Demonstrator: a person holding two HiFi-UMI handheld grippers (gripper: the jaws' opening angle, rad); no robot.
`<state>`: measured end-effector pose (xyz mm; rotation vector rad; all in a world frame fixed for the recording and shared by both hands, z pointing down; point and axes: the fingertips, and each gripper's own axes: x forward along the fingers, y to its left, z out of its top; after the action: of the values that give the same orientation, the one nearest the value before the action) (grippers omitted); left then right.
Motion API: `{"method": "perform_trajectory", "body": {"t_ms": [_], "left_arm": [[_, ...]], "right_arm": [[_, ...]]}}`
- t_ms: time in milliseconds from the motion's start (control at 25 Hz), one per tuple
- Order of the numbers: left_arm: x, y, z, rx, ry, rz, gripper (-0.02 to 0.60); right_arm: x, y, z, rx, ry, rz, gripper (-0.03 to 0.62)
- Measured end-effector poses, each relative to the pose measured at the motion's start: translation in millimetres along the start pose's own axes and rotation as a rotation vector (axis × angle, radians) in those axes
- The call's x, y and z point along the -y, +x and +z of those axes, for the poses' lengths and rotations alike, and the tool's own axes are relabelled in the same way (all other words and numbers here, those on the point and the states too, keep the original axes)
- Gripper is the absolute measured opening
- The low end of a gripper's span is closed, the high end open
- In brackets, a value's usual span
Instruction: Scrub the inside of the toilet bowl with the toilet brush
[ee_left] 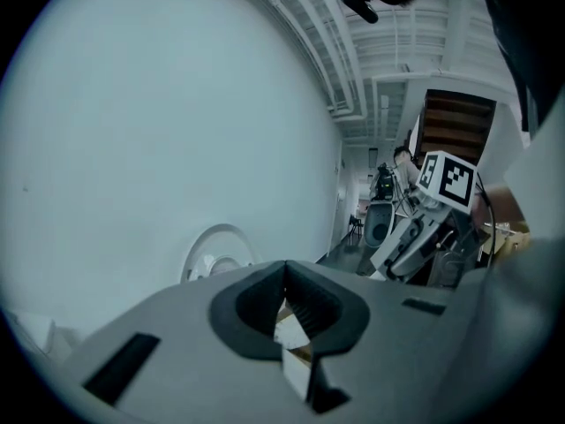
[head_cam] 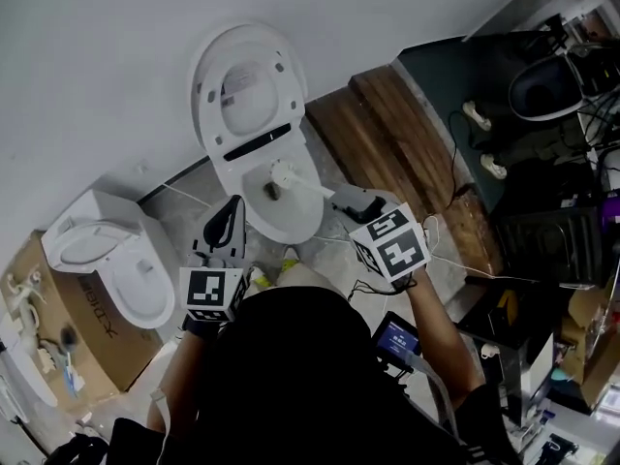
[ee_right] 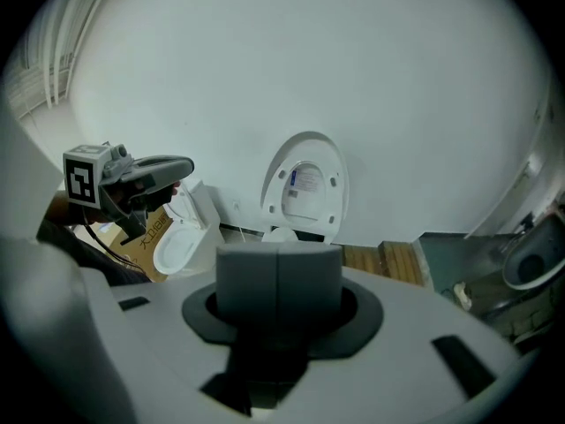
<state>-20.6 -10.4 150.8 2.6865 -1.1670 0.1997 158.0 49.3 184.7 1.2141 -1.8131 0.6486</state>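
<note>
The white toilet [head_cam: 281,211] stands against the wall with its lid [head_cam: 247,90] raised; the same lid [ee_right: 305,188] shows in the right gripper view. The toilet brush [head_cam: 285,174] has its white head inside the bowl, and its handle runs right into my right gripper [head_cam: 356,204]. That gripper [ee_right: 279,276] has its jaws pressed together, and the handle between them is hidden. My left gripper [head_cam: 229,223] hovers beside the bowl's left rim, shut and holding nothing [ee_left: 287,303].
A second white toilet [head_cam: 107,260] sits on a cardboard box [head_cam: 92,332] at the left. Wooden planks [head_cam: 387,134] lie right of the toilet. Further right are a dark chair [head_cam: 547,85], cables and equipment. The white wall [head_cam: 107,76] is close behind.
</note>
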Motion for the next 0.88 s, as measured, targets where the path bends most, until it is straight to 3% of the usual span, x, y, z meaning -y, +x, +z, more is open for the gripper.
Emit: {"method": "perform_trajectory", "body": {"t_ms": [240, 880], "left_arm": [[-9, -13, 2, 0.007, 0.008, 0.041, 0.01], [-9, -22, 15, 0.026, 0.031, 0.061, 0.011]], "right_arm": [[3, -23, -7, 0.04, 0.061, -0.016, 0.15], [-9, -32, 2, 0.069, 0.012, 0.005, 0.149]]}}
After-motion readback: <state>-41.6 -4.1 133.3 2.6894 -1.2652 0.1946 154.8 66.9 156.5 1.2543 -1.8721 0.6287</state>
